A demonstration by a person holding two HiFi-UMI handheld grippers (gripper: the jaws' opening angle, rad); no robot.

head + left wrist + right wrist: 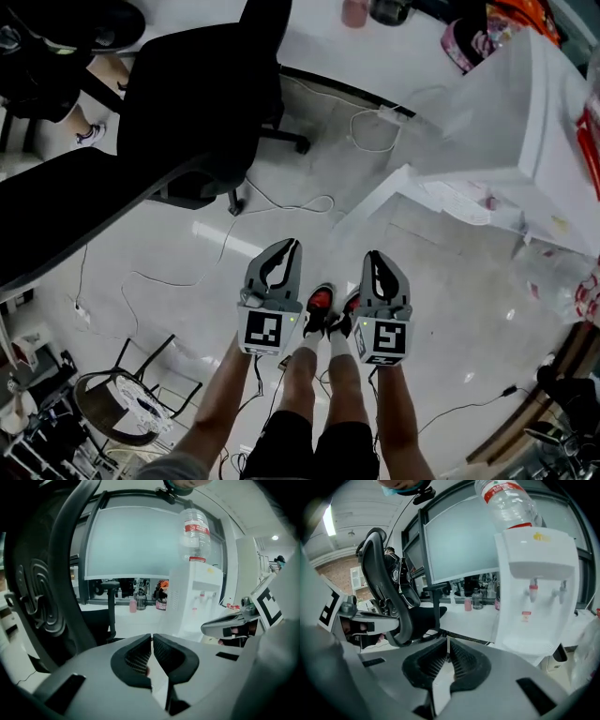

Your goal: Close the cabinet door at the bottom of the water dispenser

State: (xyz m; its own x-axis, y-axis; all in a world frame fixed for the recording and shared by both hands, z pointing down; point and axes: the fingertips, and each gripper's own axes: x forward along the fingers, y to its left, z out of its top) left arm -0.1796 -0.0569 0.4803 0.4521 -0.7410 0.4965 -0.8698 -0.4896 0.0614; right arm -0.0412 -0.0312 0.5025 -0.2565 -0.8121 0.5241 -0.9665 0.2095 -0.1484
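Note:
The white water dispenser (pixel 525 112) stands at the upper right of the head view, with a white panel (pixel 412 192) jutting left from its base, apparently the open cabinet door. Both grippers hang over the floor, short of it. My left gripper (pixel 284 251) is shut and holds nothing, and so is my right gripper (pixel 377 261). The left gripper view has the shut jaws (pixel 152 636) below the dispenser (pixel 194 602) and its bottle (pixel 193 531). Ahead of the right gripper (pixel 447 641) stands the dispenser (pixel 534 588); its lower cabinet is hidden.
A black office chair (pixel 202 103) stands at the left, near the grippers. Cables (pixel 281 202) trail over the glossy floor. A white desk (pixel 319 37) with bottles runs along the back. The person's feet (pixel 323 305) are between the grippers. A small stool (pixel 122 398) sits at the lower left.

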